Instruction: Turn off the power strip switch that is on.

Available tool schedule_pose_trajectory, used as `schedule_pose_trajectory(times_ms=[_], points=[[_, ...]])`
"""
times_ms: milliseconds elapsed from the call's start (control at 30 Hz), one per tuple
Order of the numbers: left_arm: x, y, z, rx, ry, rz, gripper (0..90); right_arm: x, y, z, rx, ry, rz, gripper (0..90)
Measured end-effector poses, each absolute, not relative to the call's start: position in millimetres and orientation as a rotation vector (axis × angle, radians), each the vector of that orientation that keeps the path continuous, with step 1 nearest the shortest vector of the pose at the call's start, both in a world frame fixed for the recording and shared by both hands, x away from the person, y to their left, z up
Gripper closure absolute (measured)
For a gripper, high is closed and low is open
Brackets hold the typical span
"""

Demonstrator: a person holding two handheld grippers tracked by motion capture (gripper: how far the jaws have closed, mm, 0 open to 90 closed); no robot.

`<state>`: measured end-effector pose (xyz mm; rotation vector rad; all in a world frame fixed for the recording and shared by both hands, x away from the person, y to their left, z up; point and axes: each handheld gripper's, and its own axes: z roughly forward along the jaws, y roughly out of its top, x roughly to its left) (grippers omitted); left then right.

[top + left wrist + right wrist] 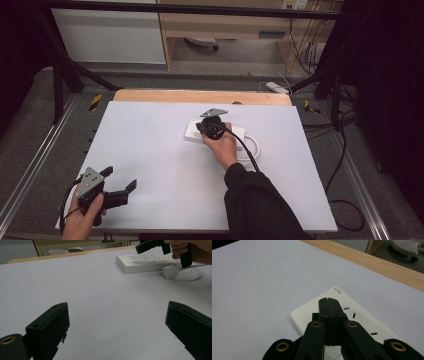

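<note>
Left gripper (120, 186) rests at the near left corner of the white table (150, 150), jaws spread wide, nothing between them; hand wrapped round its grip. Right gripper (200, 127), jaws pressed flat together, empty, tips over the near end of the power strip (191, 131). Strip: white, flat, rectangular, slotted sockets, lying mid-table toward the far edge, white cord looping rightward. Small print on one corner, unreadable. Right forearm in dark sleeve (255, 200), extended forward.

Lab or workshop rig; white table (150, 150) inside a black metal frame (190, 9), loose cables (345, 165) on grey floor (30, 135); wooden shelving (225, 25) behind
</note>
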<state>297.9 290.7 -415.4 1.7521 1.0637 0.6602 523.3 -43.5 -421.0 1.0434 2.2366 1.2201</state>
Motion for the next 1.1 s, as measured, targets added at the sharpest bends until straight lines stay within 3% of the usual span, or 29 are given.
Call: schedule_pose_trajectory(times_ms=[1100], points=[[297.9,290.9,-415.2,1.752,1.061,0.662,5.1,524.2,-39.1,-429.8,1.056,2.296,1.187,90.0]])
